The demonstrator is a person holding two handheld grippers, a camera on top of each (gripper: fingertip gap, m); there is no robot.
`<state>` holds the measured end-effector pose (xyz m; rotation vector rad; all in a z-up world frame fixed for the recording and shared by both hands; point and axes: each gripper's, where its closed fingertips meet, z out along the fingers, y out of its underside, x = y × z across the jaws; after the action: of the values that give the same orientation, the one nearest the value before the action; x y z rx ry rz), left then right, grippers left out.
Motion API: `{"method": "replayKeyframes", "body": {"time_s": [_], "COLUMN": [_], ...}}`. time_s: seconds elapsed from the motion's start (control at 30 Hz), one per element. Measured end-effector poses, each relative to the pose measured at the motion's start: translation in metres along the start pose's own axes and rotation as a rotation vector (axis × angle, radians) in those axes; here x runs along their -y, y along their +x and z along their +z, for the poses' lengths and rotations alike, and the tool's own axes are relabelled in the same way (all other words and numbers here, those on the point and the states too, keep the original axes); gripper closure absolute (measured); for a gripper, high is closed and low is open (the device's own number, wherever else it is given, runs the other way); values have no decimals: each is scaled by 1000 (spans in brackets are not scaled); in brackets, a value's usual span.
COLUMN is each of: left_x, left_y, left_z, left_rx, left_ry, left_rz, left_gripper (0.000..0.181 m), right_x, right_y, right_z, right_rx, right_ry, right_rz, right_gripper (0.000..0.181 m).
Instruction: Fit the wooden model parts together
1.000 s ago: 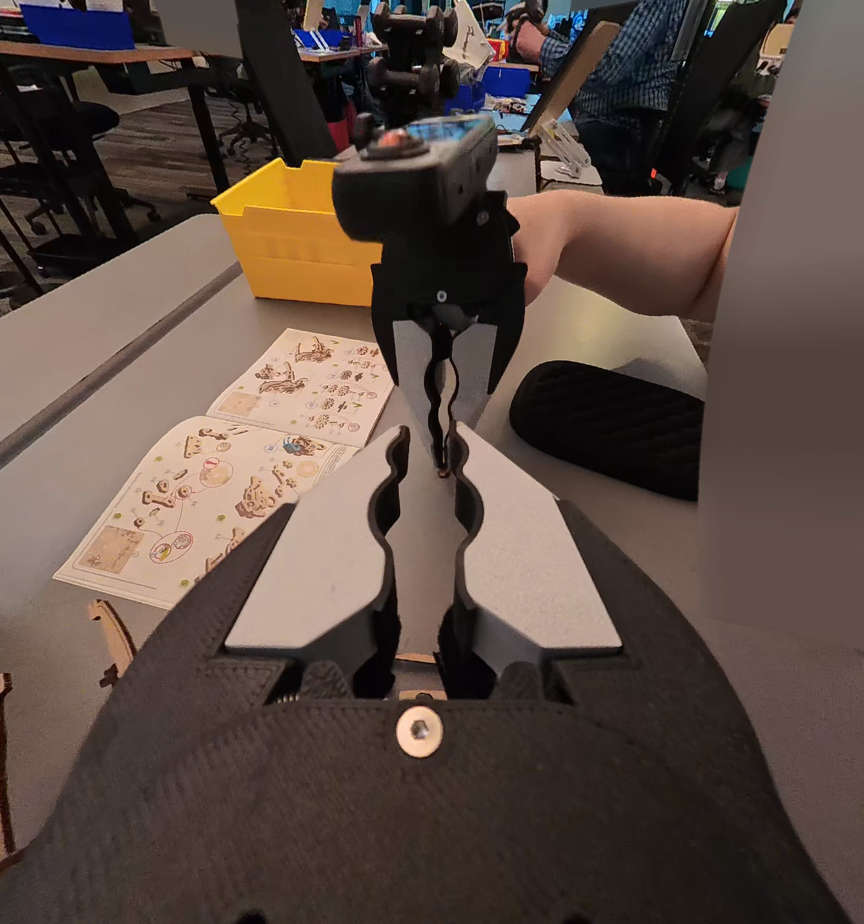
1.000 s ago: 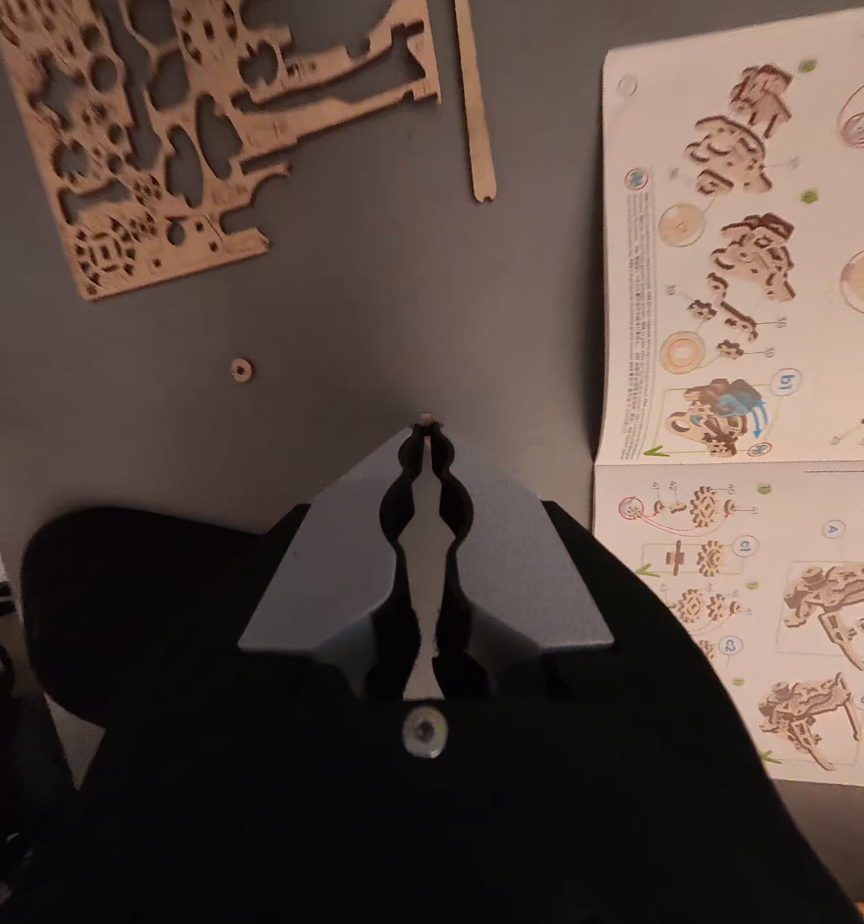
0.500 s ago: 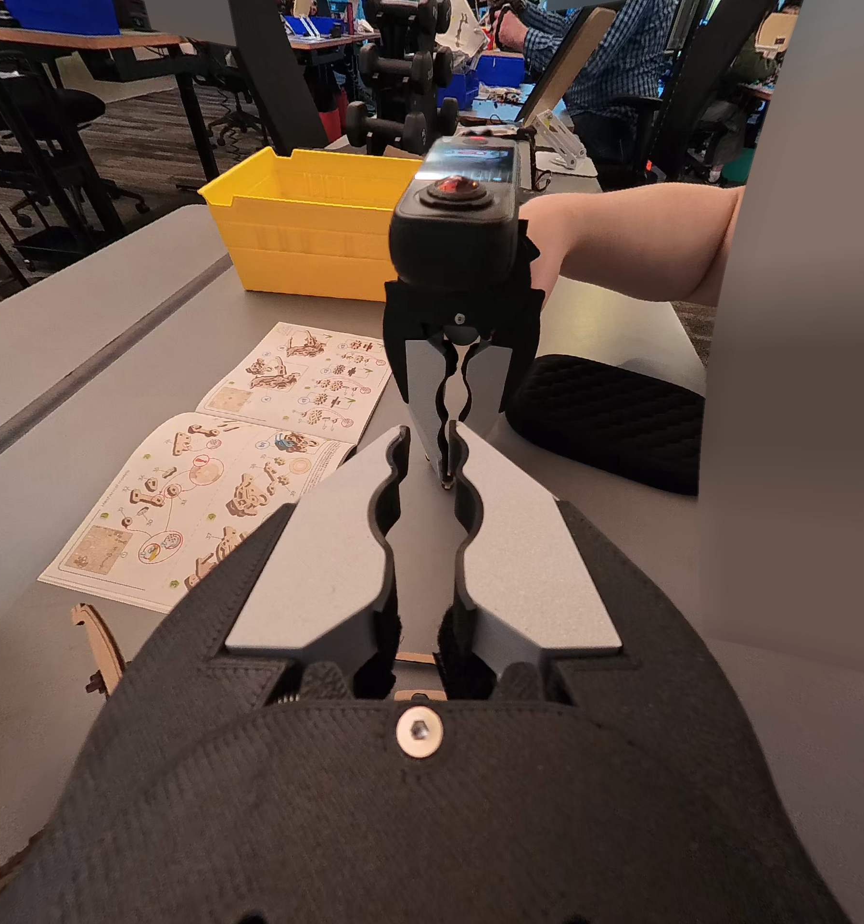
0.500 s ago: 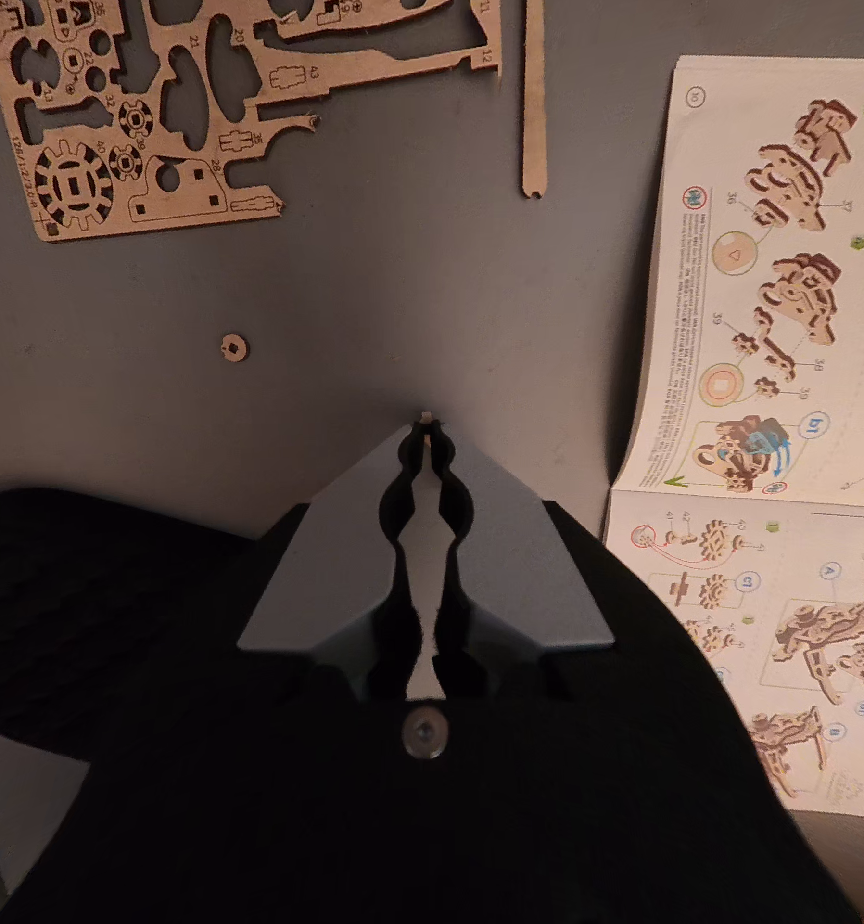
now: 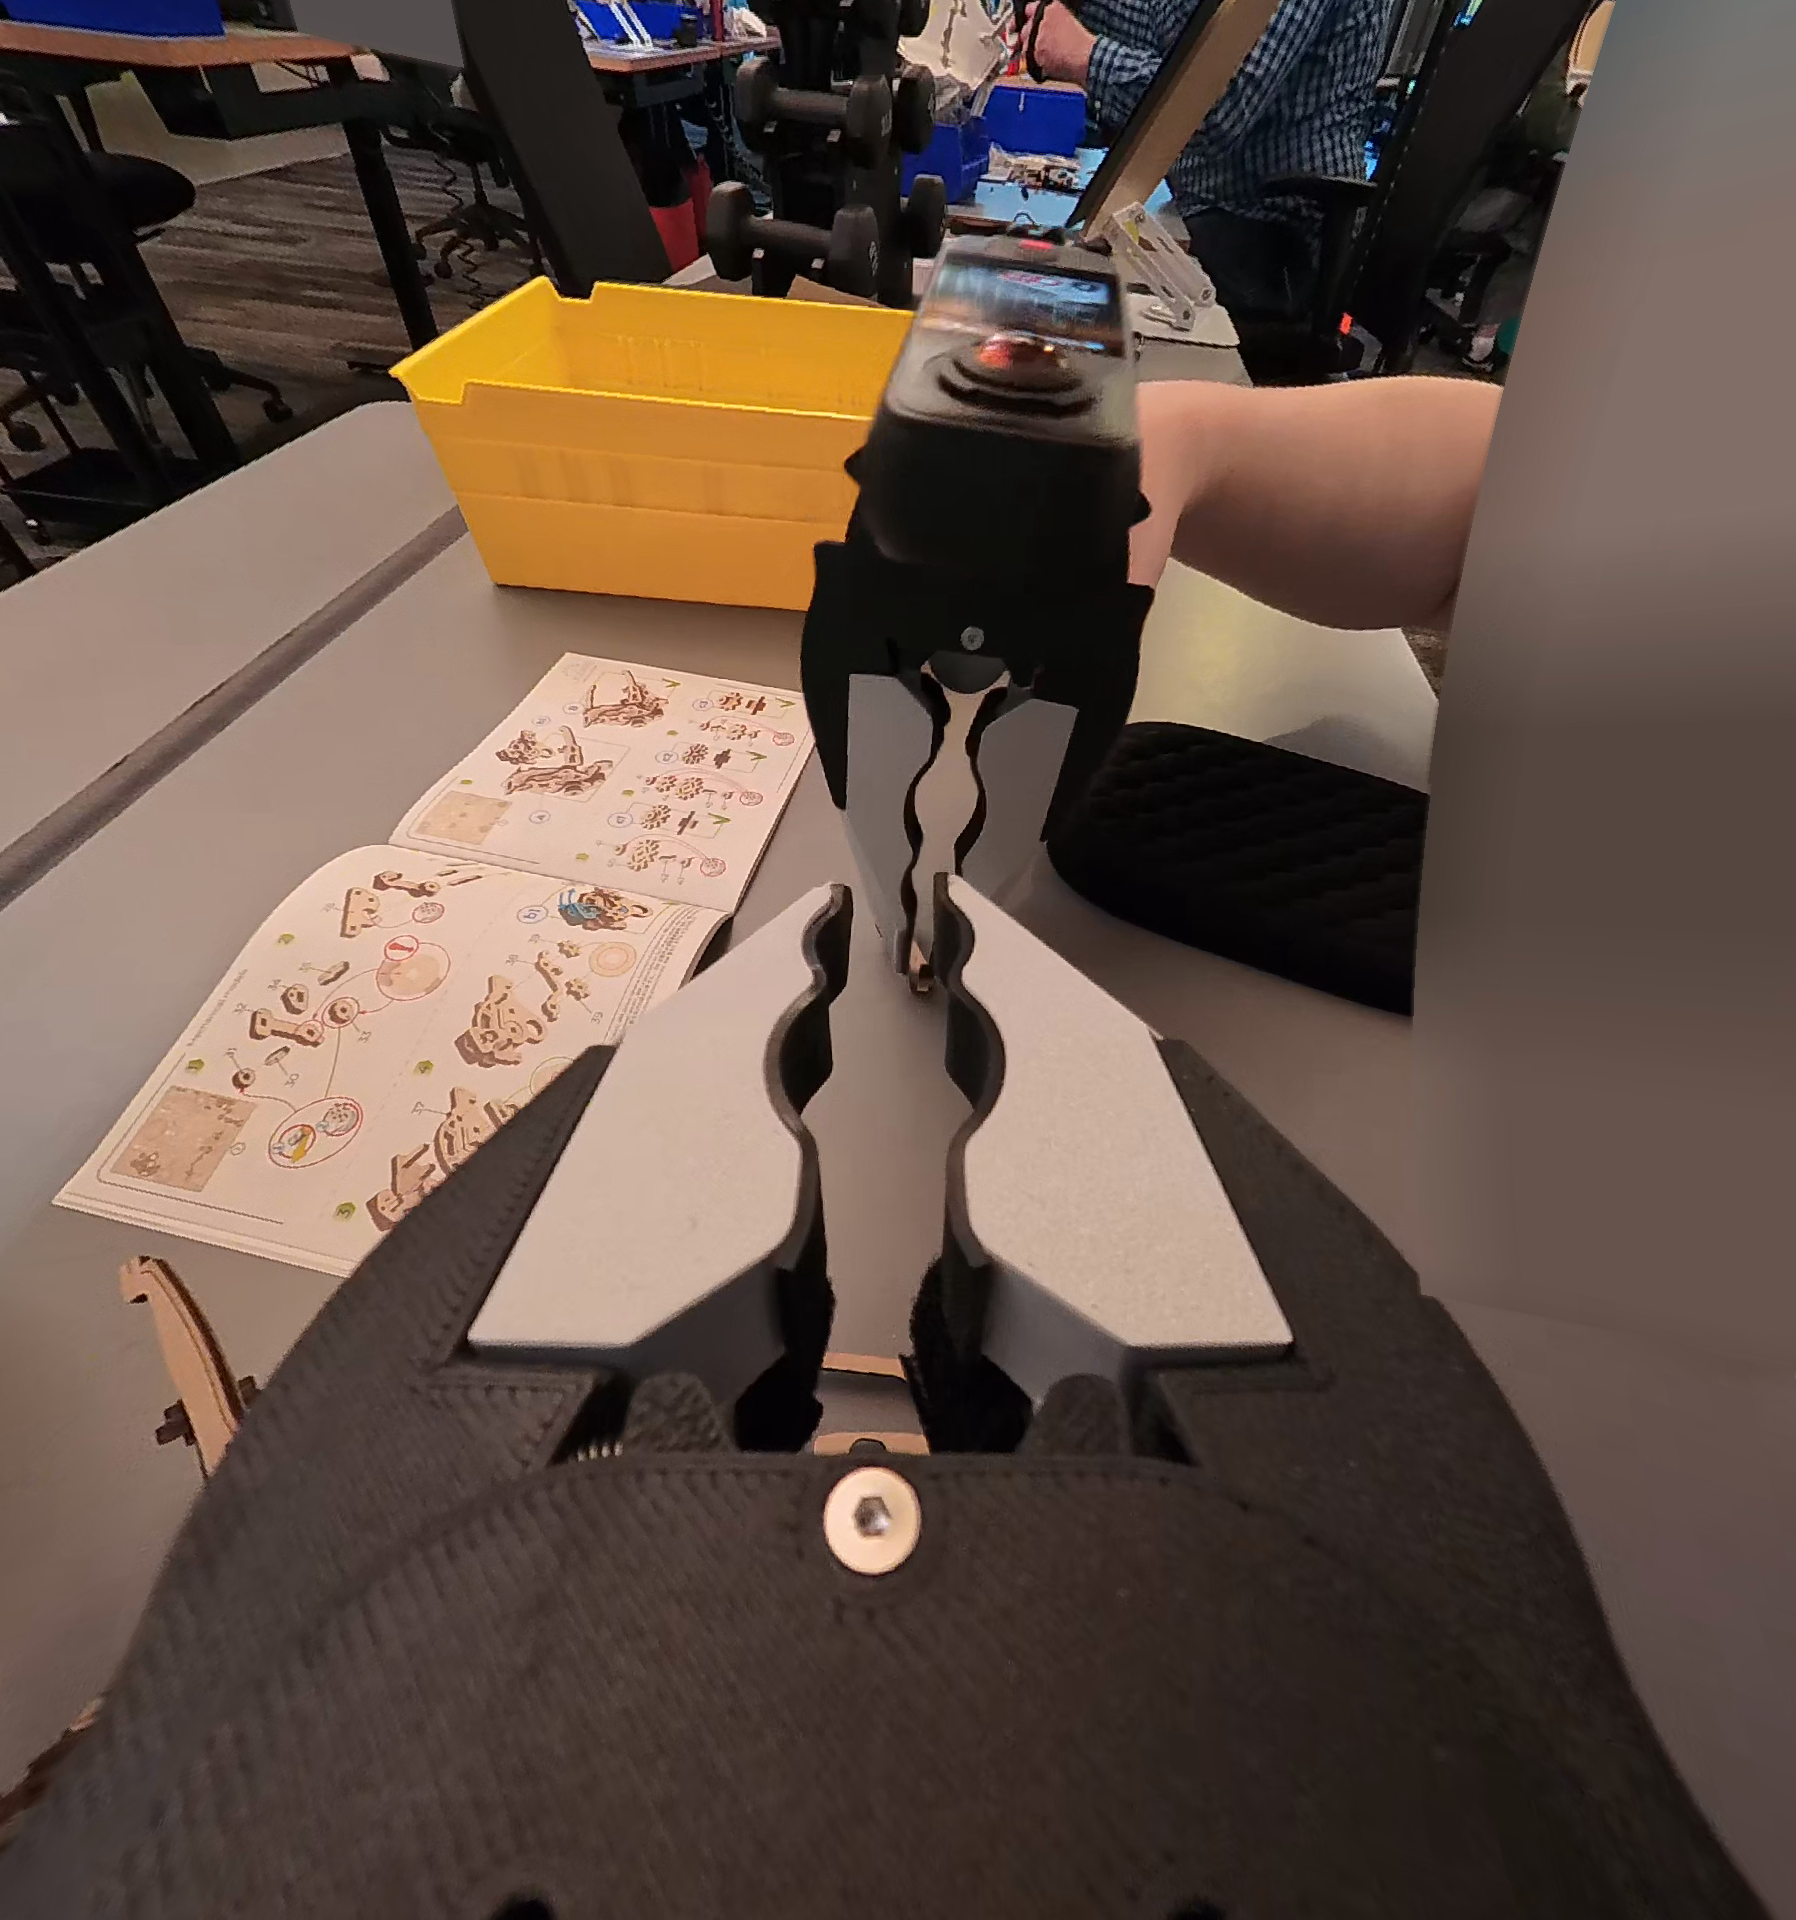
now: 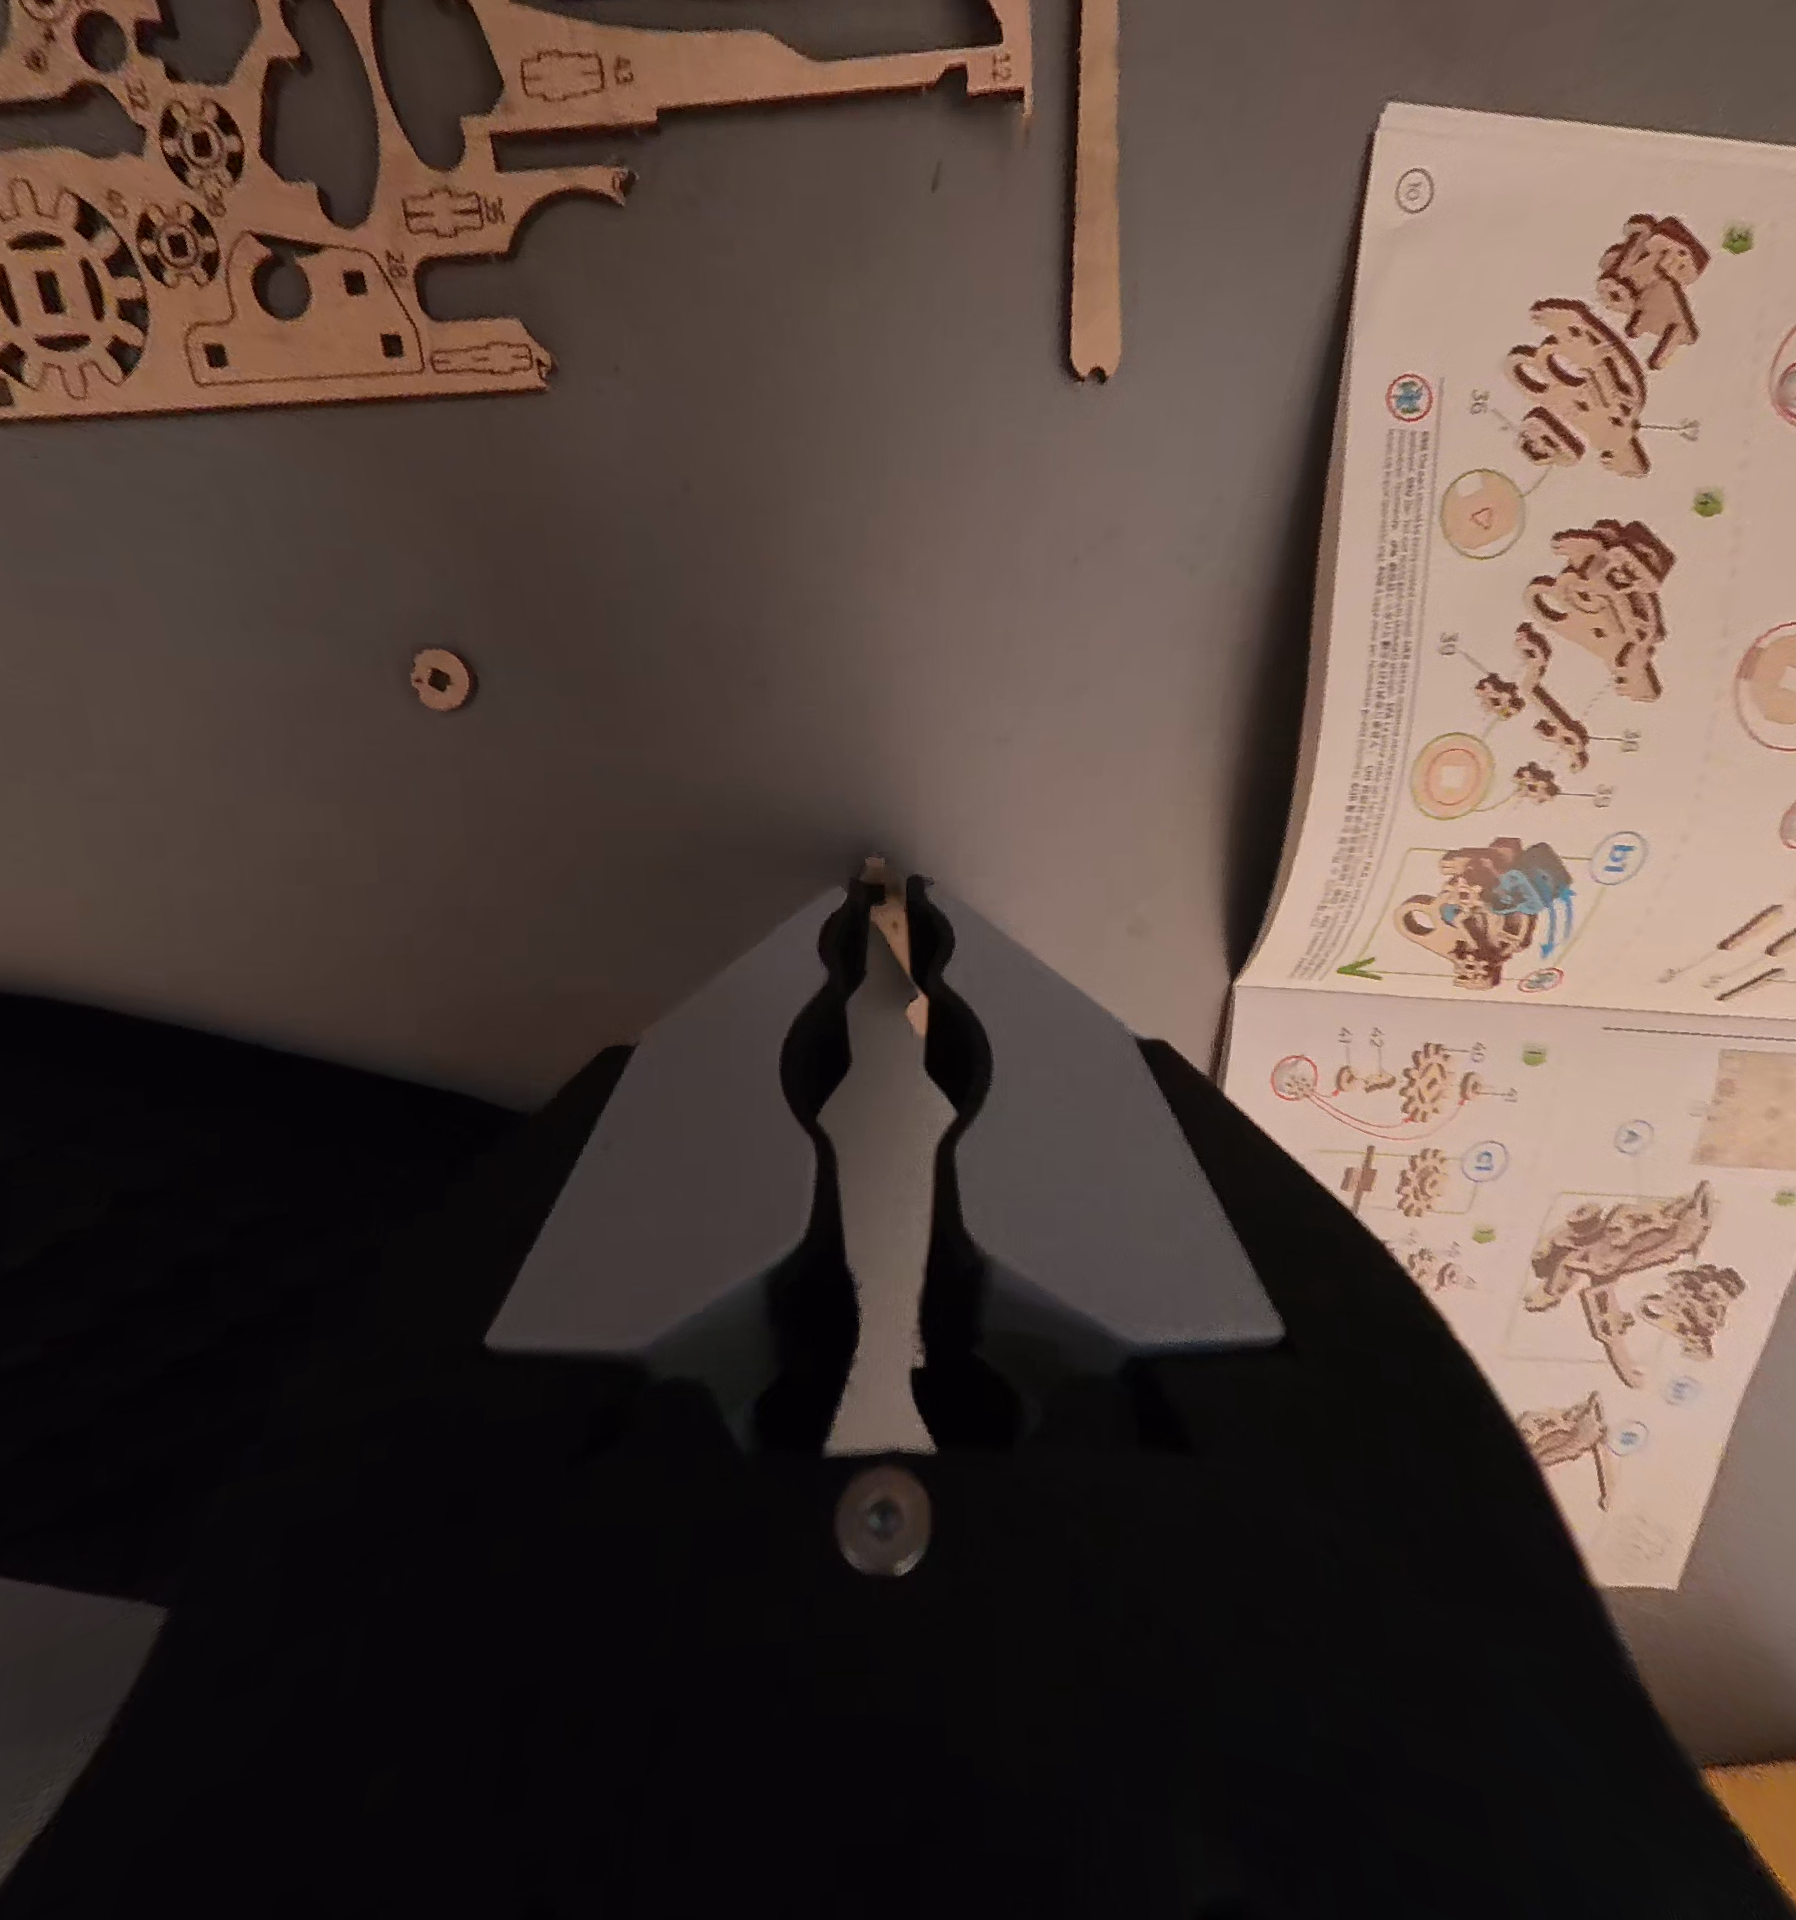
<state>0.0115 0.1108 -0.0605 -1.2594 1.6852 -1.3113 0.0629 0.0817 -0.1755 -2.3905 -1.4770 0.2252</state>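
My right gripper points down at the grey table and is shut on a small wooden part, which sits tilted at the fingertips. In the left wrist view the right gripper hangs just beyond my left fingertips, with the part poking out below. My left gripper is open with its jaws a small way apart. A tan wooden bit shows low between the finger bases. A laser-cut wooden sheet, a wooden strip and a small wooden ring lie on the table.
An open instruction booklet lies left of the grippers, also in the right wrist view. A yellow bin stands behind it. A black pad lies to the right. A curved wooden frame piece lies near left. A person's forearm holds the right gripper. The tips of one gripper are about 12 centimetres away from the tips of the other.
The right gripper has turned from tilted to more upright and shifted a little to the right. The wooden part now shows more and sits tilted in its tips. The left gripper's opening is unchanged.
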Motion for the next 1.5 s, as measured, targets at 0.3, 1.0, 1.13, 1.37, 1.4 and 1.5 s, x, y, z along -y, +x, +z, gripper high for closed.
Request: {"method": "replayKeyframes", "body": {"time_s": [0.3, 1.0, 1.13, 1.37, 1.4, 1.5], "left_x": [1, -1, -1, -1, -1, -1], "left_y": [0, 0, 0, 0, 0, 0], "left_z": [0, 0, 0, 0, 0, 0], "left_rx": [2, 3, 3, 2, 2, 3], "left_ry": [1, -9, -9, -10, -10, -9], "left_rz": [-1, 3, 2, 4, 4, 4], "left_gripper": [168, 168, 168, 168, 168, 168], "right_x": [5, 0, 0, 1, 1, 0], "right_y": [-4, -5, -5, -8, -8, -9], "right_z": [-8, -5, -5, -7, -7, -6], "right_rx": [51, 76, 90, 99, 101, 103], "right_ry": [50, 17, 25, 30, 28, 23], "right_rz": [56, 159, 169, 148, 146, 136], "right_gripper": [170, 179, 179, 178, 178, 176]}}
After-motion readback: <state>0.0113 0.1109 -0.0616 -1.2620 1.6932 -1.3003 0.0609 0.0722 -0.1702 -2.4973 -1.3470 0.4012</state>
